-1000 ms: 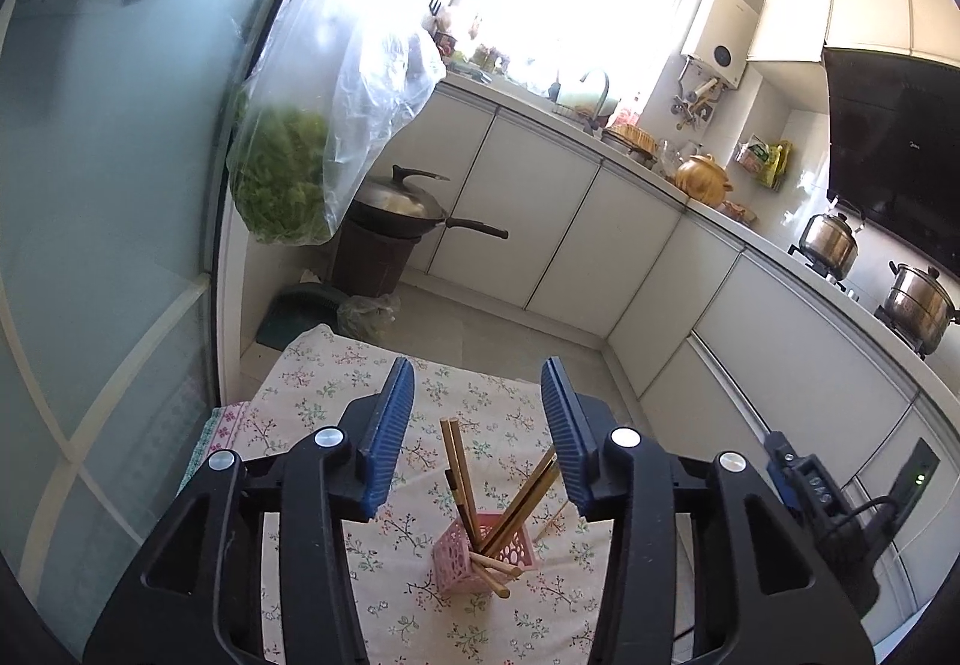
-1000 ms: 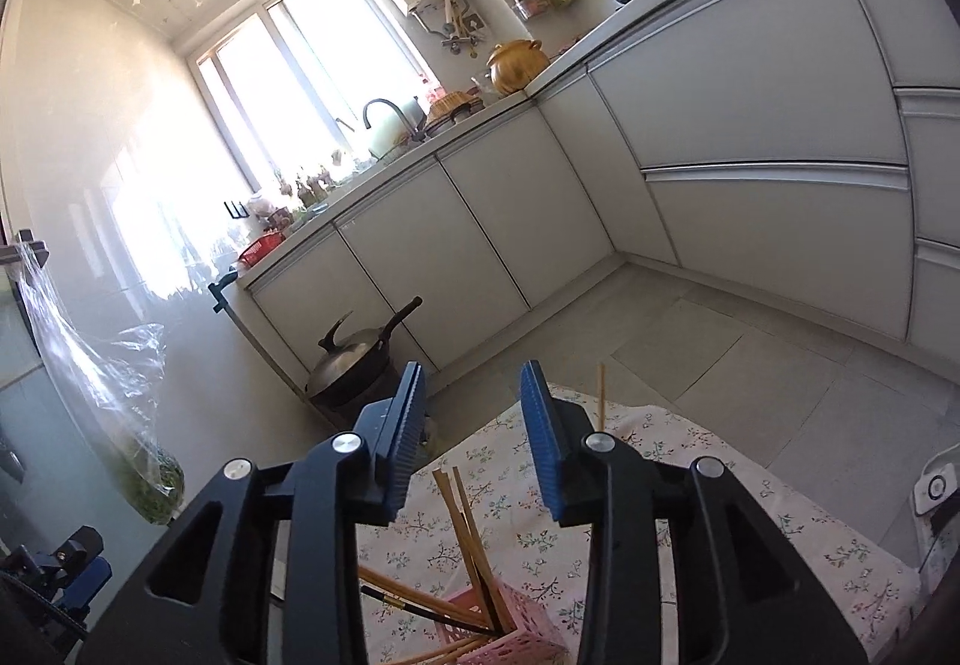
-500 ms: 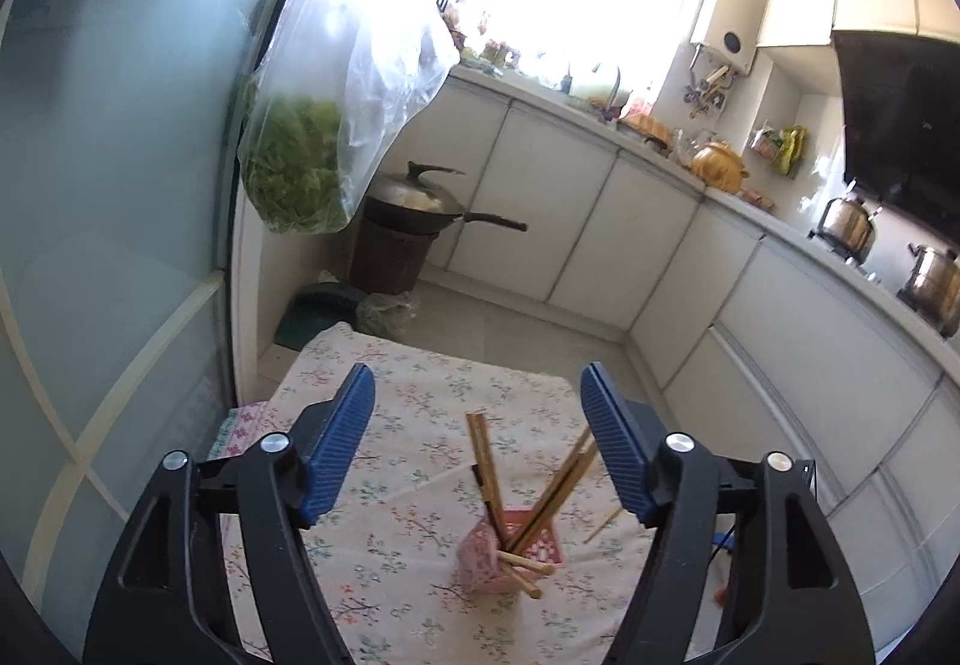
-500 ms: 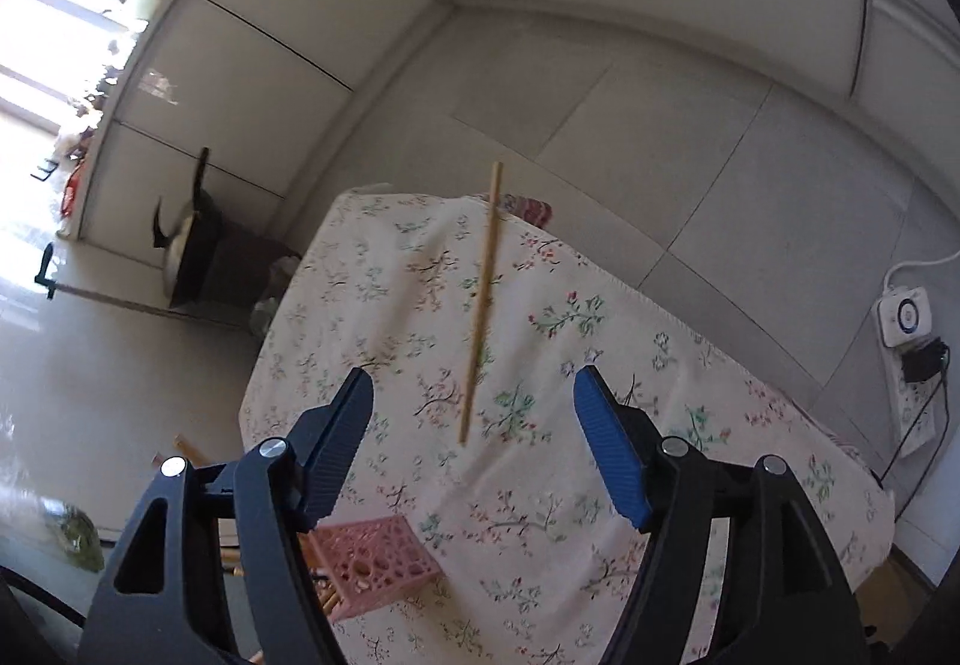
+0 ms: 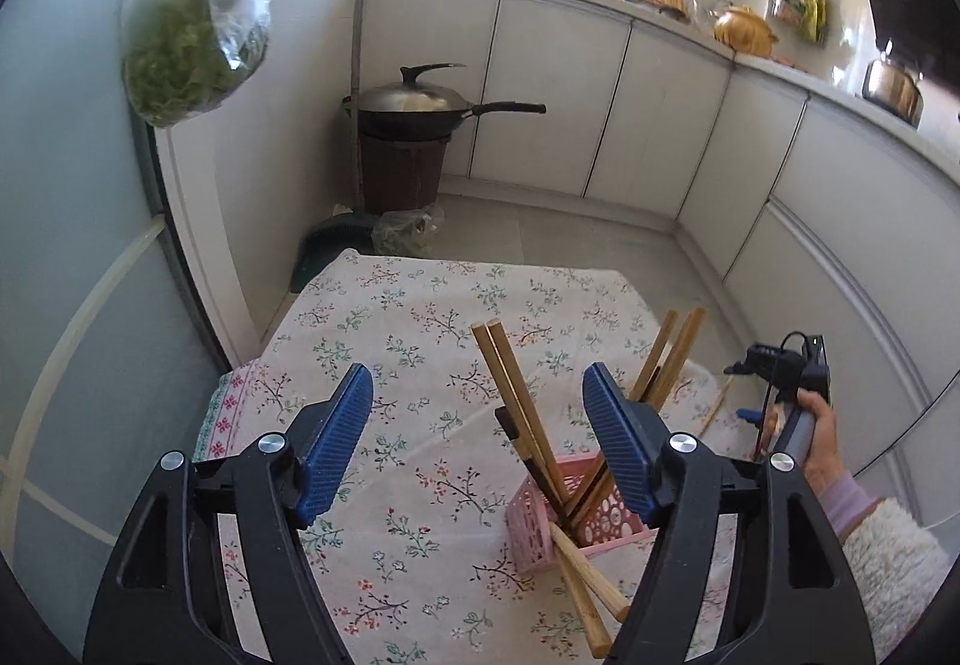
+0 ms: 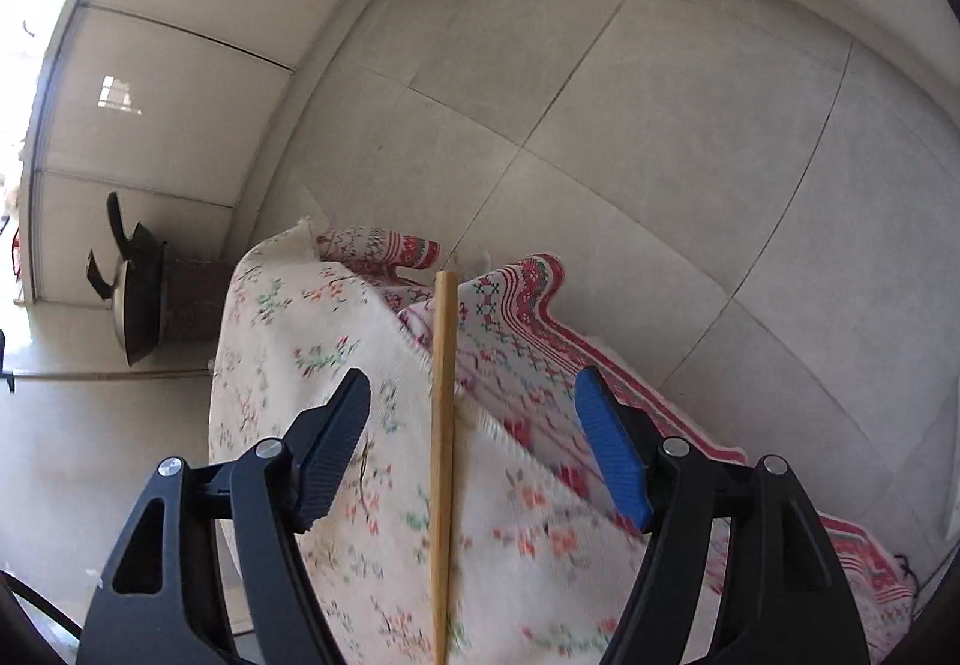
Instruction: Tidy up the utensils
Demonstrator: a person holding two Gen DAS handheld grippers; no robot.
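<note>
A pink perforated basket [image 5: 549, 521] stands on the floral tablecloth [image 5: 420, 317] and holds several wooden chopsticks [image 5: 510, 389] leaning out in different directions. My left gripper [image 5: 480, 443] is open and empty, hovering above and just behind the basket. A single wooden chopstick [image 6: 444, 425] lies on the cloth at the table's edge. My right gripper [image 6: 474, 443] is open and low over it, with the chopstick running between the two fingers, untouched. The right gripper also shows in the left wrist view [image 5: 780, 365], held by a hand at the table's right side.
A lidded wok [image 5: 414, 101] sits on a dark bin by the white cabinets [image 5: 660, 125]. A bag of greens [image 5: 180, 59] hangs at the left by the glass door. A patterned red cloth [image 6: 540, 341] hangs over the table edge above grey floor tiles [image 6: 660, 125].
Both grippers opened wider. My right gripper tilted down and closed in on the lone chopstick, which now lies between its fingers. My left gripper tipped down toward the basket.
</note>
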